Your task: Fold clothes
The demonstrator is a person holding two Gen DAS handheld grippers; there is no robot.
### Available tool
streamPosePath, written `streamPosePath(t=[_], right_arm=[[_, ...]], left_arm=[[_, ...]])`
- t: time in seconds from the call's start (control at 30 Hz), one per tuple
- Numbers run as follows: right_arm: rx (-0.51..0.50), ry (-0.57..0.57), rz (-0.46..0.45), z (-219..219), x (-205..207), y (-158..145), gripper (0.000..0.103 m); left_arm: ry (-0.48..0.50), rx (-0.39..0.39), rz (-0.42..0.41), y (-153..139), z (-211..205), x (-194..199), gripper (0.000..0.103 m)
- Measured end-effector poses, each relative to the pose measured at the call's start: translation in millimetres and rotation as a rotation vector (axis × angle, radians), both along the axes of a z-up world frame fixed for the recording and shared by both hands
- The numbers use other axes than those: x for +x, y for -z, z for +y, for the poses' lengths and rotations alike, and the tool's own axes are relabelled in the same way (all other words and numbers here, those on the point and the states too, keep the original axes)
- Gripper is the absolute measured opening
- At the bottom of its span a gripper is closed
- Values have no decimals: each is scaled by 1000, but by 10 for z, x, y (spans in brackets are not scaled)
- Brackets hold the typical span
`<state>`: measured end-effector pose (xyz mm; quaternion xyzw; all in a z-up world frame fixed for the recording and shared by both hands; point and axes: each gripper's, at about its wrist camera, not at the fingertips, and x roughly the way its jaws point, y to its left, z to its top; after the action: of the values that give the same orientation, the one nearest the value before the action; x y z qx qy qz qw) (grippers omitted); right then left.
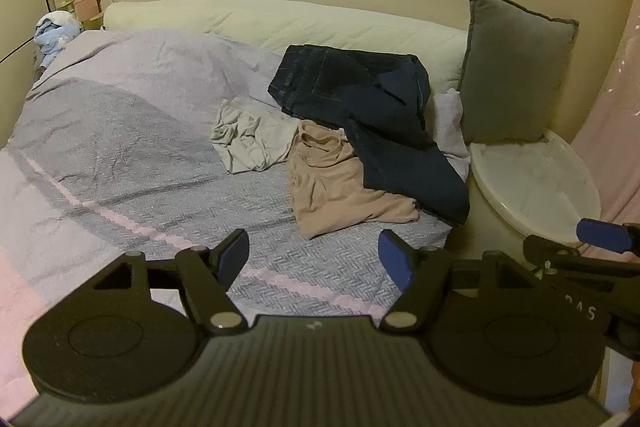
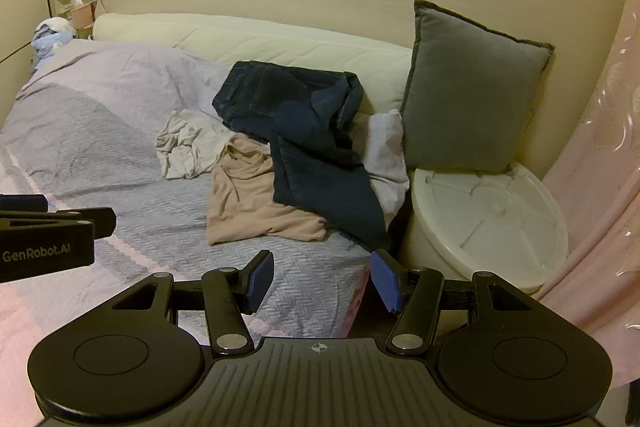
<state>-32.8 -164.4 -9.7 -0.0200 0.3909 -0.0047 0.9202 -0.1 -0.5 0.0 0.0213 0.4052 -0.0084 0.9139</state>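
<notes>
- On the bed (image 1: 120, 147), near its head end, three garments lie in a heap on the grey-lilac cover.
- Dark jeans (image 1: 360, 99) sprawl on top, one leg trailing toward the bed's edge beside a white round tub (image 1: 532, 187).
- A tan top (image 1: 332, 183) lies crumpled partly under the jeans; a pale top (image 1: 248, 135) sits touching it on the left.
- A grey cushion (image 1: 516, 67) stands tilted against the wall, its lower edge on the tub.
- Left gripper (image 1: 314, 259) hovers over the cover, jaws spread wide, nothing between them.
- Right gripper (image 2: 322, 281) hangs over the bed's edge, jaws parted, empty, short of the jeans.
</notes>
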Motion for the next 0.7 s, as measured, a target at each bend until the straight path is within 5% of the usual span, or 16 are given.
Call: streamPosePath(t=[0.7], right_arm=[[5, 11, -6, -19, -41, -40, 58]], left_arm=[[23, -18, 22, 43, 128, -104, 68]])
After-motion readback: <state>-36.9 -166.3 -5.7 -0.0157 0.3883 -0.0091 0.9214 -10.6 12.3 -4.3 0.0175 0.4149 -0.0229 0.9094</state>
